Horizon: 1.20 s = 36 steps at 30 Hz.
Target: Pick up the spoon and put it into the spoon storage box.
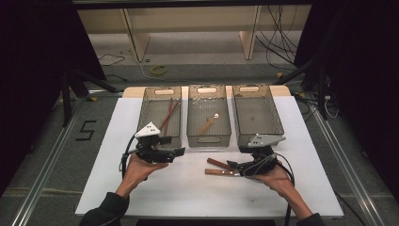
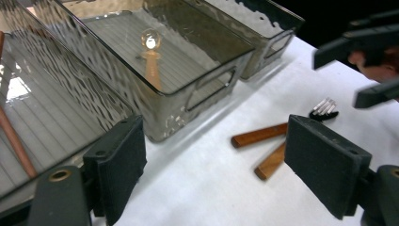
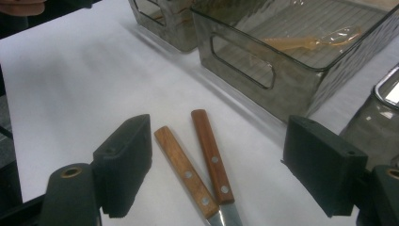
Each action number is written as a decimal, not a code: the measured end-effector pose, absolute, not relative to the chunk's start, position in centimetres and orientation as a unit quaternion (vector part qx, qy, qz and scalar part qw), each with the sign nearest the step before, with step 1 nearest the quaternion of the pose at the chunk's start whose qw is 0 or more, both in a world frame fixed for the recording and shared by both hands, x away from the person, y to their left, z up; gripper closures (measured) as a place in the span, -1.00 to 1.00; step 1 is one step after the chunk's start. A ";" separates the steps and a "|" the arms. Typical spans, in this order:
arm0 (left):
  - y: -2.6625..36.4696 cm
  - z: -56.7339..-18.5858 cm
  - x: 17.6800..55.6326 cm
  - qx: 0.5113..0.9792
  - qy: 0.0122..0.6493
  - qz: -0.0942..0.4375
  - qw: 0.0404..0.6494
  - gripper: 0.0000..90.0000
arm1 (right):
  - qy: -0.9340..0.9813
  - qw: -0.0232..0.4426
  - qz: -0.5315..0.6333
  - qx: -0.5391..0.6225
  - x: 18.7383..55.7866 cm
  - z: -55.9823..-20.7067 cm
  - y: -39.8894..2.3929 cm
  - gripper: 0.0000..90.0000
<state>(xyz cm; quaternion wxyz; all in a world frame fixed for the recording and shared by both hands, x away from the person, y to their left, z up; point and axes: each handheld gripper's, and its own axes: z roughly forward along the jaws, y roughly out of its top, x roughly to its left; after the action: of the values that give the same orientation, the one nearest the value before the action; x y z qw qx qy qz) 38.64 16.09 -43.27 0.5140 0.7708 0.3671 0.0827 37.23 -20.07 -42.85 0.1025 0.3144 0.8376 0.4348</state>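
Wooden handles side by side on the white table (image 1: 94, 141): two forks (image 3: 202, 165) lie just in front of the middle bin (image 1: 208, 136), and the right gripper (image 3: 221, 174) hovers over them, jaws wide apart, nothing pinched. Left gripper (image 1: 176, 152) sits by the left bin (image 1: 160, 92), jaws spread and empty. A wooden spoon (image 2: 151, 61) rests in the middle bin
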 end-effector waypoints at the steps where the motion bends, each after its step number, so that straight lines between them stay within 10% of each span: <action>1: 16.2 -43.5 38.4 0.773 0.363 0.083 0.514 -0.56 | 0.840 0.100 0.431 0.314 37.4 -42.9 -19.9 -0.44; 36: 18.4 -45.9 35.0 0.759 0.369 0.106 0.526 -0.58 | 0.894 0.055 0.335 0.291 40.7 -44.4 -17.7 -0.26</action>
<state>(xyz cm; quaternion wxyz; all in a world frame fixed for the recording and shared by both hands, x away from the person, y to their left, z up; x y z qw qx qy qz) 34.98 18.39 -45.90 0.5258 0.7589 0.3693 0.1064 40.67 -17.69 -44.39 0.0548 0.2914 0.8943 0.3353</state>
